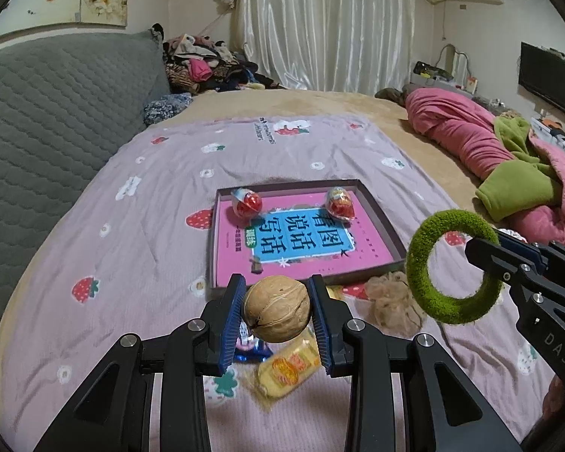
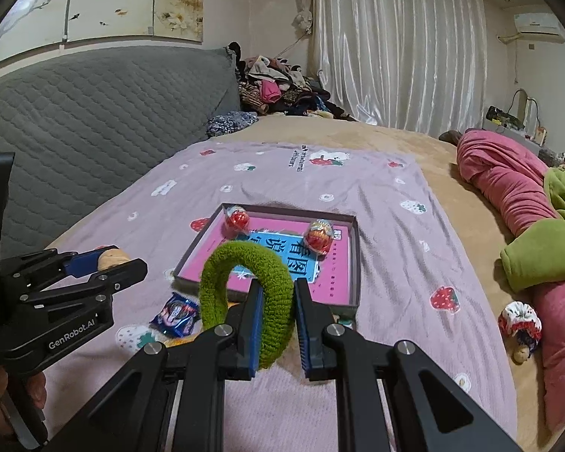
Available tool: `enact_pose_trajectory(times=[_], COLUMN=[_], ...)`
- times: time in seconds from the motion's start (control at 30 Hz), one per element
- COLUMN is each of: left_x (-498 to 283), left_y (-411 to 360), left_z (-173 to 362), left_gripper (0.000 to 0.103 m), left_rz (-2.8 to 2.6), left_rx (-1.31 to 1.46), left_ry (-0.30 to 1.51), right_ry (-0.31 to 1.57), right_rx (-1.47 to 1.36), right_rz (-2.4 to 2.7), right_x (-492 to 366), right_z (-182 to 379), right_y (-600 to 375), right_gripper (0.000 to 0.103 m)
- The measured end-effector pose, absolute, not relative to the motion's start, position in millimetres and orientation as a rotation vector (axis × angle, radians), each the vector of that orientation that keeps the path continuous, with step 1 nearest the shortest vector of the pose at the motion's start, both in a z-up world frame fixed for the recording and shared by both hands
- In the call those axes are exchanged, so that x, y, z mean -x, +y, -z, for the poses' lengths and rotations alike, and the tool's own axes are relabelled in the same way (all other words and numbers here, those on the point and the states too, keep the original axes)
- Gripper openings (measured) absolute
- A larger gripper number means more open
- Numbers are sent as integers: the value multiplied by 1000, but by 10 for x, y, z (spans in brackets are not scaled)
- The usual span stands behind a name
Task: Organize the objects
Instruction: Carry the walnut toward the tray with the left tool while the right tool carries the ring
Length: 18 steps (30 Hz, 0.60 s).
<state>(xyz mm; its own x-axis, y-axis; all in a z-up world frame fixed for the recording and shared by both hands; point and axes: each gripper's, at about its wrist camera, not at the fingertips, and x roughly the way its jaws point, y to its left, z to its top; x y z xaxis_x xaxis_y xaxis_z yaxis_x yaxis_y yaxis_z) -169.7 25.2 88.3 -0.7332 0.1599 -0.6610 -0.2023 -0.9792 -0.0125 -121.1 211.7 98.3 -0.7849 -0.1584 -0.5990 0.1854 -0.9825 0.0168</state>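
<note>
We had the walnut [image 1: 276, 309] pinched in the left gripper [image 1: 277, 316], its jaws closed on the shell. Our right gripper [image 2: 278, 324] clamped the green ring [image 2: 245, 282], both lifted near the tray [image 1: 391, 241], probably to go in beside the eggs [image 1: 246, 205].

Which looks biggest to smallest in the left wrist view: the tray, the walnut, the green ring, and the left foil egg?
1. Tray
2. Green ring
3. Walnut
4. Left foil egg

The ring and the walnut sit close to the camera, so the walnut-over-egg ranking is apparent only.

Left gripper [image 2: 122, 263] body at 8 o'clock: "GenRobot.AI". Right gripper [image 1: 486, 252] side at 4: "DAS". Book [image 1: 297, 241] cover, upside down: "看图说话写话".
</note>
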Motion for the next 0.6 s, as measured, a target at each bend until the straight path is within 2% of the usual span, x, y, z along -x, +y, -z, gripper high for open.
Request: enact_pose_trajectory(times=[0.6], left_x=[2273], left_y=[310], left_z=[-1010], left_gripper=[35], left_rz=[-2770], left_rx=[1028], left_ry=[87], right_ry=[47], right_rx=[-913], right_rz=[2832], right_x=[1748], right_z=[-1102], right_y=[2207], right_gripper=[16])
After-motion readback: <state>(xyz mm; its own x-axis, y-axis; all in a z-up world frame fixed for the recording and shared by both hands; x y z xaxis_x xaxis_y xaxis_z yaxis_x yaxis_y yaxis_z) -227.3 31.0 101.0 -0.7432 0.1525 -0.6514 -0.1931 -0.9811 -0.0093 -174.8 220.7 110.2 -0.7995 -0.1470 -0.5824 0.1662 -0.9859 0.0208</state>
